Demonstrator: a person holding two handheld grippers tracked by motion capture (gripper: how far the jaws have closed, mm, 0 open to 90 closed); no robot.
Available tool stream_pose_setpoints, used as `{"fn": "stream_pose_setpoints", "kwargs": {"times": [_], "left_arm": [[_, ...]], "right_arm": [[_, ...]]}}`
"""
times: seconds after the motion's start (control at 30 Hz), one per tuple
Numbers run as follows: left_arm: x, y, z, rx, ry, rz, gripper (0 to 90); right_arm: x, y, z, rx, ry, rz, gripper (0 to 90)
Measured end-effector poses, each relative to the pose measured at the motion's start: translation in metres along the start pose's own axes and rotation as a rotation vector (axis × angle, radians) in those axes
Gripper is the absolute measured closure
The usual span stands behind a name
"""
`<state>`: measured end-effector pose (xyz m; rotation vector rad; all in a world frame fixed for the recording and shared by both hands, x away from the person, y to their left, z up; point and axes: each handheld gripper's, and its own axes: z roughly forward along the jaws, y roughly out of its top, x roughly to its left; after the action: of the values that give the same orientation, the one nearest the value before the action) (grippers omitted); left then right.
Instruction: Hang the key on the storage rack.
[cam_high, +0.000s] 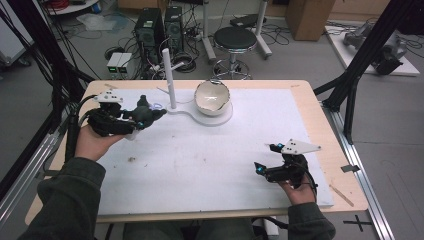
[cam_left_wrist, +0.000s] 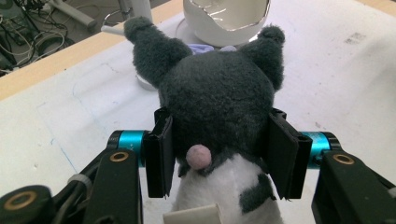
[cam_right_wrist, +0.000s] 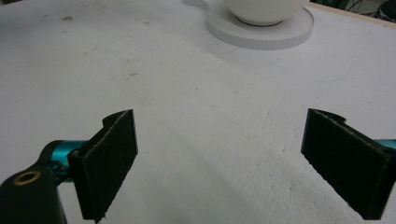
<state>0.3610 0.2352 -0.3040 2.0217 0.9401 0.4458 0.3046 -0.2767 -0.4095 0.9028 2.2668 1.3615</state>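
Left gripper view: left gripper (cam_left_wrist: 217, 154) clamps plush toy (cam_left_wrist: 215, 93) | right gripper (cam_right_wrist: 229, 163) wide apart

No text, label, brand or number can be read in these pictures. The only sign is a black cross mark (cam_high: 358, 222) on the grey floor (cam_high: 395, 130), just beside the near right corner of the table (cam_high: 327, 120).

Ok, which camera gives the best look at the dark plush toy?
The left gripper view: the plush toy sits close up, clamped by the left gripper, with ears, pink tail and white patch plain. In the high view the toy is small and dark near the white post.
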Motion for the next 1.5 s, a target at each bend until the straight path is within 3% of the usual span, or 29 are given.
{"fn": "stream_pose_setpoints", "kwargs": {"times": [0.53, 0.97, 1.5], "left_arm": [[0.006, 0.021, 0.003, -0.015, -0.008, -0.007, 48.8], [0.014, 0.038, 0.007, -0.037, -0.025, -0.038, 48.8], [0.026, 0.057, 0.024, -0.024, -0.001, -0.075, 48.7]], "right_arm": [[0.000, 0.000, 0.000, -0.001, 0.003, 0.001, 9.9], [-0.001, 0.000, -0.001, -0.005, 0.004, 0.008, 9.9], [-0.001, 0.000, -0.001, -0.009, 0.007, 0.014, 9.9]]}}
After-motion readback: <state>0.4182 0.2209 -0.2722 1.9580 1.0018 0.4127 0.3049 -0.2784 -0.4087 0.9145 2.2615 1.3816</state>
